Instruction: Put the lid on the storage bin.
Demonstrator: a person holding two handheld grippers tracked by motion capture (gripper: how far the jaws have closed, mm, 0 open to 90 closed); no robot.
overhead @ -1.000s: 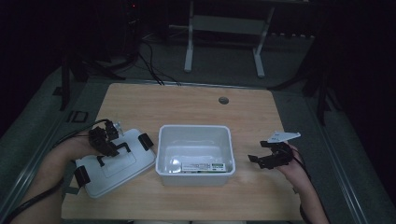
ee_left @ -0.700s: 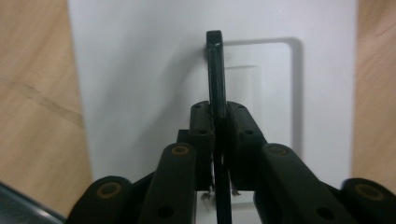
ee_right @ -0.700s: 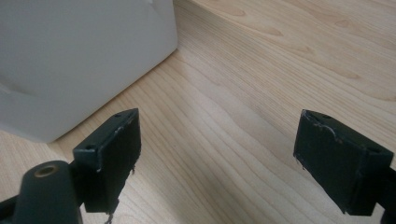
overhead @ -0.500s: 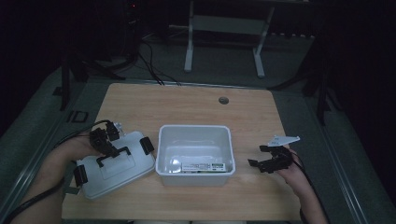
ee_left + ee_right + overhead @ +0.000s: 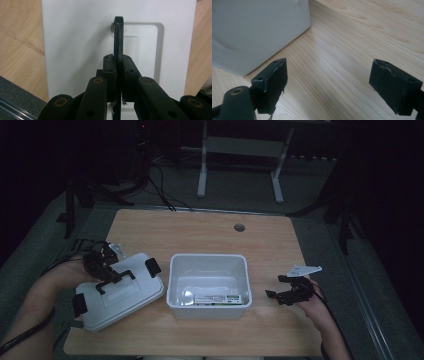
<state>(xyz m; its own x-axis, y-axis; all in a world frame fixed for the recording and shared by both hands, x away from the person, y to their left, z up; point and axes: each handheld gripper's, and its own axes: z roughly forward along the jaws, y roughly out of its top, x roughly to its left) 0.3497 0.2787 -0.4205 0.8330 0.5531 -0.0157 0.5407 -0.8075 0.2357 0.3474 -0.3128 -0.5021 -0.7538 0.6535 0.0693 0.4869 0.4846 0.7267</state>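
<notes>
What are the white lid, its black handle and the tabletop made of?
White rectangular lid: looks like moulded plastic, smooth matte, with a recessed panel pressed into it. Black handle: likely hard plastic, slight sheen, rounded moulded end. Light wooden tabletop: wood or wood-look laminate, visible grain lines, satin finish; which one can't be told.

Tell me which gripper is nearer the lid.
Left. The left gripper is shut on the lid's black handle. The right gripper sits open on the far side of the bin, apart from the lid.
</notes>
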